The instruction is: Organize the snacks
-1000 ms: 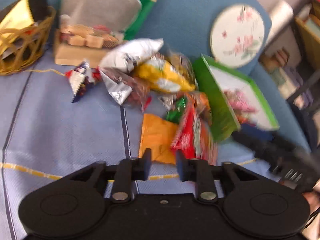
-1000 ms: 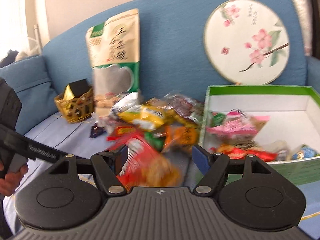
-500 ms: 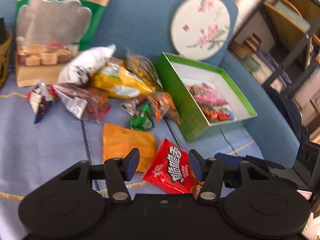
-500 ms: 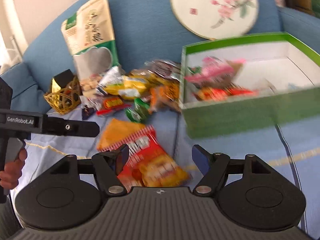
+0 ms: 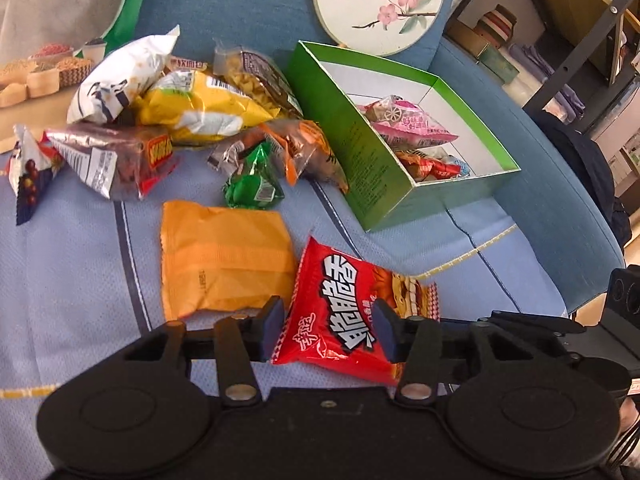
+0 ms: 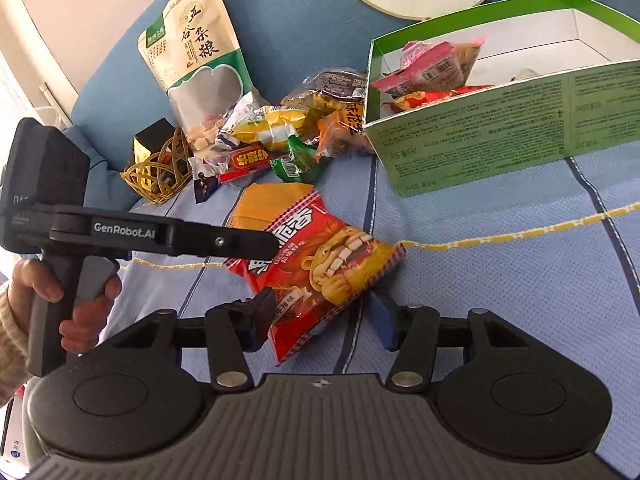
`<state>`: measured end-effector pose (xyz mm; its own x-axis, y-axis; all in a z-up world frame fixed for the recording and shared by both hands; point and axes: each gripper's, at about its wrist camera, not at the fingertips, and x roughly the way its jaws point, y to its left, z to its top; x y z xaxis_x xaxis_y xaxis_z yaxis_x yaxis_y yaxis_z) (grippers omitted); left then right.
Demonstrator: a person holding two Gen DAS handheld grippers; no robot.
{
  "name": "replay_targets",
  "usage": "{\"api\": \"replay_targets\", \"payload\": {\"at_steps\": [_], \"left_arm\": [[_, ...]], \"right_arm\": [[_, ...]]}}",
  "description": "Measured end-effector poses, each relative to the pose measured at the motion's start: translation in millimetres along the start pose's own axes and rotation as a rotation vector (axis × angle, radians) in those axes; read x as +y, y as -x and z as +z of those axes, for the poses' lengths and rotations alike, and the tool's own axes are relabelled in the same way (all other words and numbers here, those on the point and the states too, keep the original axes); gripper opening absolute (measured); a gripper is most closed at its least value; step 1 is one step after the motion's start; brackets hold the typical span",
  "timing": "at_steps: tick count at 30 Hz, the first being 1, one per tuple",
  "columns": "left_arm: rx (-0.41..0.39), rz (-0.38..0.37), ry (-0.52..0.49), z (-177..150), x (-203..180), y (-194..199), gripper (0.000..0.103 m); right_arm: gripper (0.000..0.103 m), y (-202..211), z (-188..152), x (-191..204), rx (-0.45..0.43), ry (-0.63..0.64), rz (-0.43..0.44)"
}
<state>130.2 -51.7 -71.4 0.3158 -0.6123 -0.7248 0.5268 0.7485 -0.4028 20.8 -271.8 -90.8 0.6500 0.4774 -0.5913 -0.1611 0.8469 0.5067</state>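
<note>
A: Largest first?

B: A blue sofa (image 5: 240,8), with a pale striped cloth (image 5: 72,280) spread over the seat. Then the green box (image 5: 372,168), open-topped, standing on the cloth at the right and already holding a few packets.

A: And loose on the cloth?

B: A heap of snacks (image 5: 200,108) just left of the box. Nearer, an orange packet (image 5: 224,260) lying flat. Touching its right edge, the red packet (image 5: 340,312), apart from the box.

A: Set how against the fingers?

B: Flat and askew, one corner toward the box, long axis diagonal to both gaps. Straddled from two sides: left gripper (image 5: 326,326) over one end, right gripper (image 6: 324,316) over the other.

A: Clamped?

B: Not by the look of it. Left fingers (image 5: 272,322) apart, having just been closing a little, packet between them, no squeeze visible. Right fingers (image 6: 260,312) likewise apart, having just been narrowing, one pad at the packet's edge, the other clear of it.

A: Nearer to the box?

B: Probably the right gripper, judging by its place on the box side of the packet. Box up and to the right of the packet in both views, so likely a pinch, a lift and a carry that way.
</note>
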Motion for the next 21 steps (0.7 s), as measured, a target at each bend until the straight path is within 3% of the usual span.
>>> {"api": "replay_targets", "payload": {"at_steps": [4, 11, 21], "left_arm": [[-0.021, -0.032, 0.056, 4, 1, 9, 0.092], [-0.006, -0.017, 0.038, 0, 2, 13, 0.086], [0.01, -0.048, 0.121, -6, 11, 5, 0.087]], "right_arm": [[0.085, 1, 11, 7, 0.038, 0.001, 0.019], [0.081, -2, 16, 24, -0.017, -0.002, -0.008], [0.079, 4, 12, 17, -0.083, -0.002, -0.135]]}}
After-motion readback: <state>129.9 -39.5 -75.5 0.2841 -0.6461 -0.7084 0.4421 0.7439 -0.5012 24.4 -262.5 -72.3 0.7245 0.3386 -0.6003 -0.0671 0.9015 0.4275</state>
